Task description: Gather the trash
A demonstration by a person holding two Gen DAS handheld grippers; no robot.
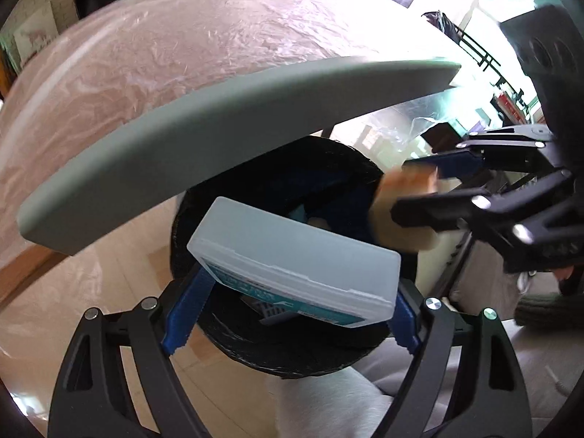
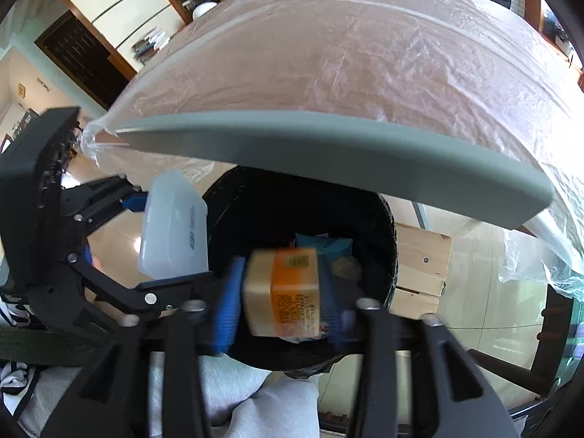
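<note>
A black trash bin [image 1: 292,365] [image 2: 387,226] stands on the floor under the table's edge, with bits of trash inside. My left gripper [image 1: 295,292] [image 2: 157,244] is shut on a translucent white plastic box [image 1: 292,255] [image 2: 175,226] with a teal label, held by its ends above the bin's near rim. My right gripper [image 2: 281,303] [image 1: 427,189] hangs over the bin with its blue pads [image 2: 230,292] apart. A blurred orange and beige carton [image 2: 284,292] [image 1: 401,204] sits loose between them, above the bin's mouth.
The grey-edged table [image 1: 182,138] [image 2: 328,146], covered with a clear plastic sheet, overhangs the bin's far side. A wooden crate [image 2: 419,255] stands right of the bin. A person's grey trouser legs [image 2: 226,401] are close below the grippers.
</note>
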